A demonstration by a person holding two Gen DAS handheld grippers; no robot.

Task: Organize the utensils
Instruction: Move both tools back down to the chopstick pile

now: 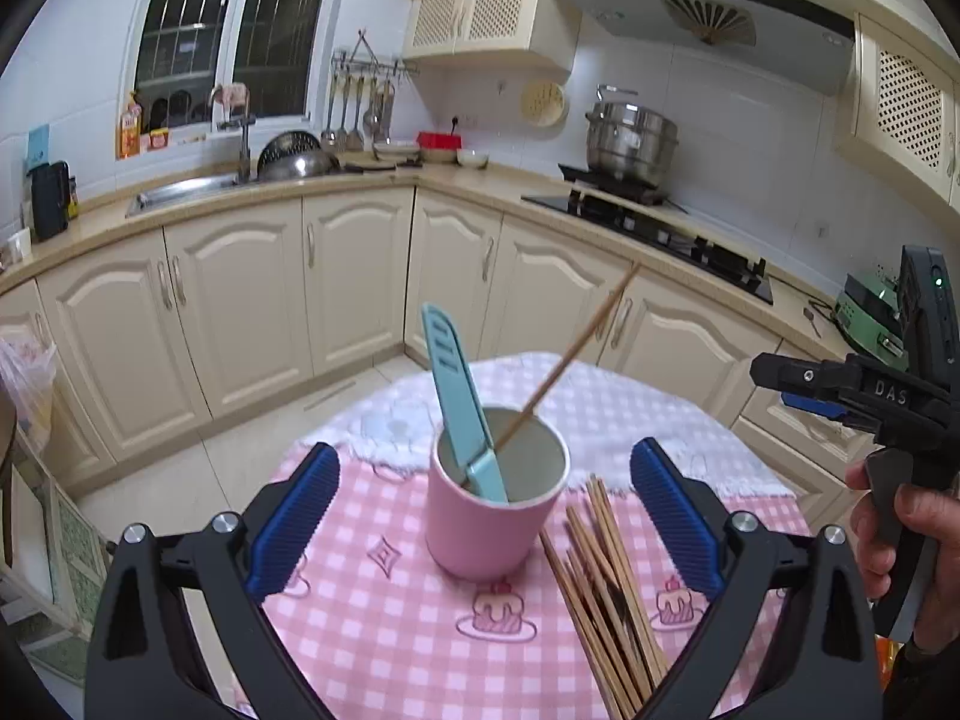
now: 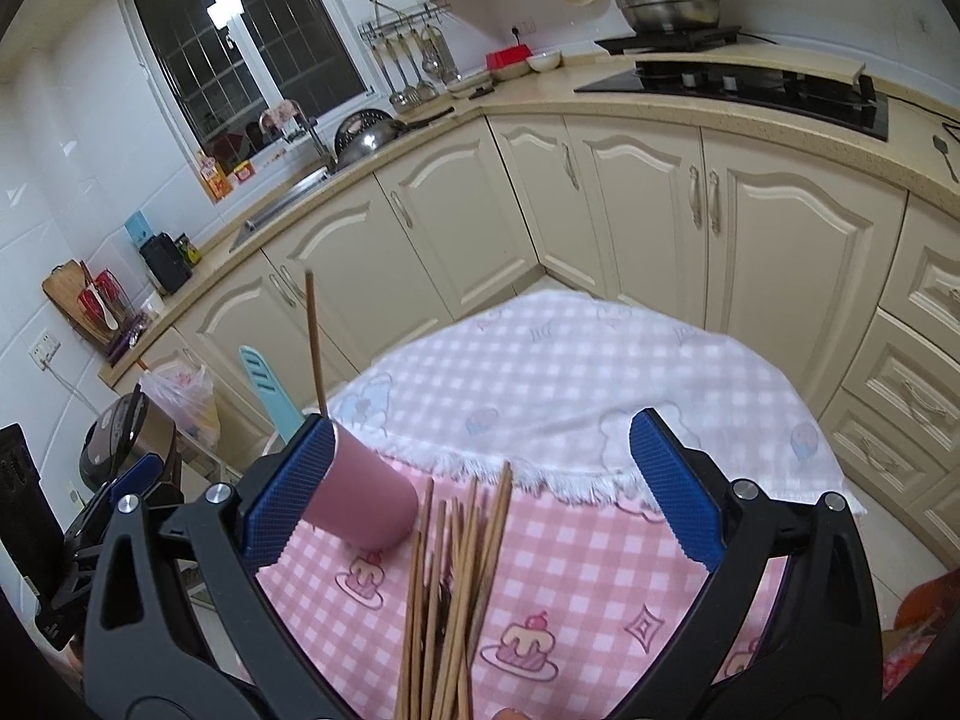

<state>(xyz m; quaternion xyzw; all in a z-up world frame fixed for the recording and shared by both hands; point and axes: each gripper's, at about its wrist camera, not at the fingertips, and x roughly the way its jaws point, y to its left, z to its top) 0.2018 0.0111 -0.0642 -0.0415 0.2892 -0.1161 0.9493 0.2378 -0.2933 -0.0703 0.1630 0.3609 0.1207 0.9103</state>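
A pink cup (image 1: 489,516) stands upright on the pink checked tablecloth (image 1: 390,630). Inside it lean a light blue knife in its sheath (image 1: 456,402) and one wooden chopstick (image 1: 570,354). Several loose wooden chopsticks (image 1: 606,594) lie in a pile just right of the cup. My left gripper (image 1: 480,510) is open, its blue pads either side of the cup and apart from it. My right gripper (image 2: 480,492) is open above the chopstick pile (image 2: 456,588), with the pink cup (image 2: 366,501) by its left pad. A hand holds the right gripper (image 1: 870,396) at the right edge of the left wrist view.
The table is small and round, with a white fringed cloth (image 2: 570,378) over its far half. Cream kitchen cabinets (image 1: 240,300) run behind it, with a sink (image 1: 186,189), a gas hob (image 1: 660,222) and a steel pot (image 1: 630,144) on the counter. A rice cooker (image 2: 120,444) sits at the left.
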